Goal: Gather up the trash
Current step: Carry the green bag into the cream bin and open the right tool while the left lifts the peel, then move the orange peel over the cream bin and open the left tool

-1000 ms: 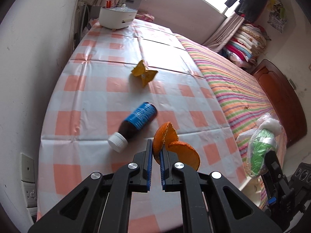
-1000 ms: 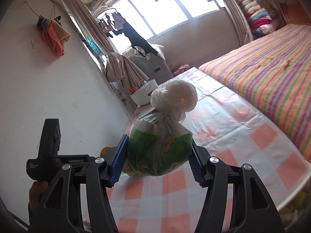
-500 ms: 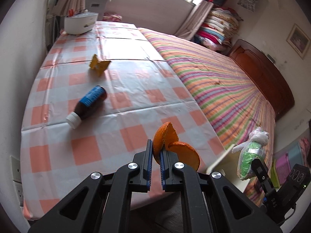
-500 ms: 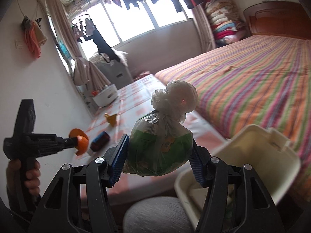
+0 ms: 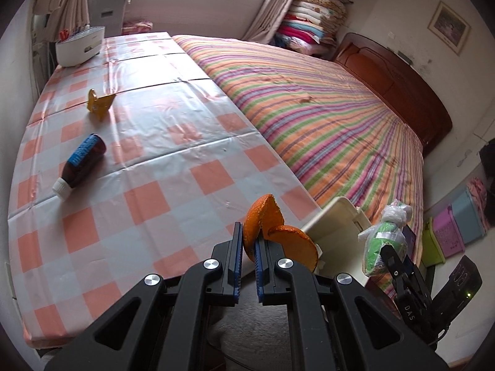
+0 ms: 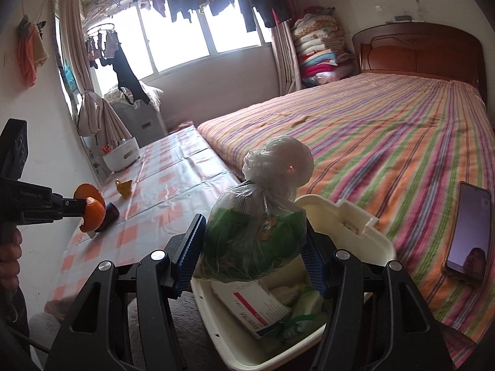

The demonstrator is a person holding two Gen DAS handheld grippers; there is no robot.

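Here tied bag (image 6: 256, 235) hangs over bin (image 6: 379, 241).

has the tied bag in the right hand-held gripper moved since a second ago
Yes. The tied bag was over the checked table by the wall; now it hangs over the open cream bin beside the bed.

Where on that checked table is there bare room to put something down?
The table is bare from the bottle across to the bed, and along its near edge. Its far end is tighter, between the yellow scrap and the white tub.
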